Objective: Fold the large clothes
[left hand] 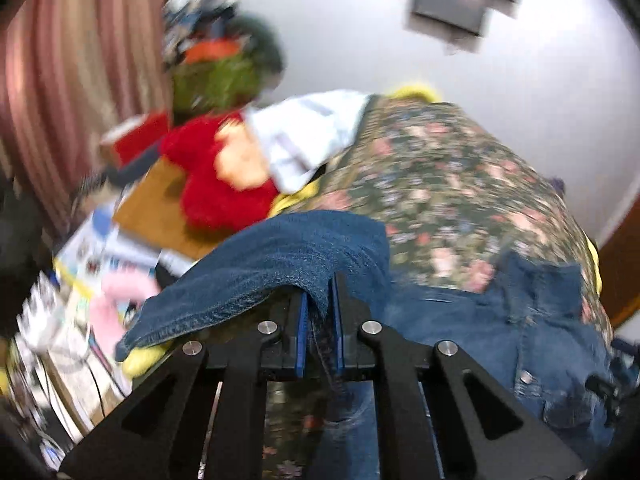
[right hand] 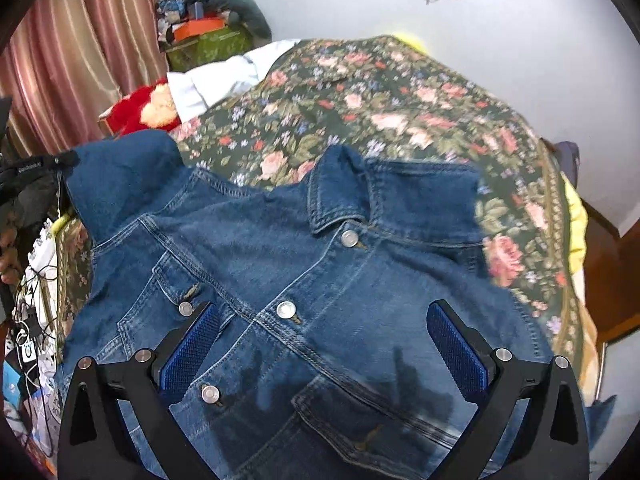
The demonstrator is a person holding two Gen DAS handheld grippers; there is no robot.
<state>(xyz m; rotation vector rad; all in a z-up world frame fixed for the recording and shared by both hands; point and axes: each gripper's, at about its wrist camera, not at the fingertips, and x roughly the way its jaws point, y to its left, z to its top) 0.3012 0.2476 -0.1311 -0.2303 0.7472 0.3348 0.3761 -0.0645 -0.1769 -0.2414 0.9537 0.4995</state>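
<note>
Denim jacket (right hand: 304,280) spread front-up on the flowered bedspread (right hand: 400,96), collar (right hand: 344,196) toward the far end of that bedspread, metal buttons running down the placket toward the camera. Left gripper (left hand: 319,312) clamped on a fold of the jacket (left hand: 280,256), blue pads pressed together with denim pinched between them and a hemmed edge draped over the fingers, lifted off the bedspread (left hand: 460,184). Right gripper (right hand: 322,344) spread wide, hovering over the jacket's chest, one blue pad on each side of the placket; whether the pads touch the cloth, impossible to tell. Raised flap of denim visible at the jacket's left shoulder in the right wrist view.

Beyond the jacket, at the bedspread's far left edge, a white garment (right hand: 224,76) lying partly on the bedspread. Just left of the bedspread, a red plush toy (left hand: 216,176). Behind the toy, a heap of bags and boxes (right hand: 204,12) against the wall, with a striped pink curtain (right hand: 72,52) farther left. Left wrist view blurred, so small details there unreadable.
</note>
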